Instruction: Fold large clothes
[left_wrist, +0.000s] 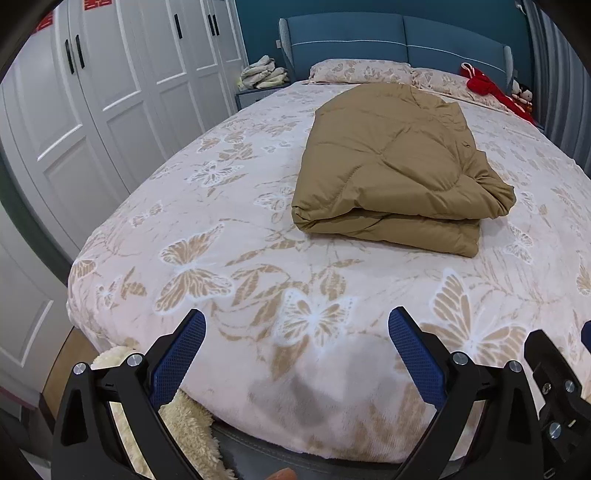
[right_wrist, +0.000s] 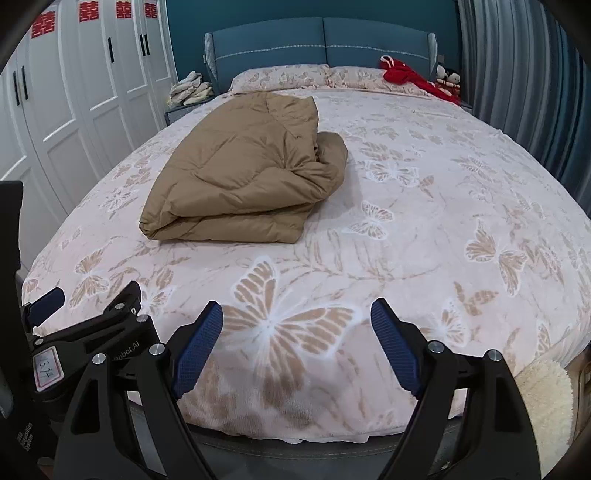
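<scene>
bed (left_wrist: 229, 236) butterfly cover; pillows (right_wrist: 280, 77) at blue headboard (right_wrist: 321, 37); red cloth (right_wrist: 410, 79); white wardrobe (left_wrist: 122, 92); grey curtain (right_wrist: 517, 74)

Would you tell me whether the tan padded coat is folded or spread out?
Folded: the tan padded coat lies doubled in stacked layers on the bed.

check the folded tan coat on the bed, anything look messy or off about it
Mostly tidy: the tan coat lies folded flat on the butterfly bedspread. One thing stands out: a bunched lump of fabric bulges from its right side rather than lying tucked in. Both claws, left and right, hang open, clear of it.
</scene>
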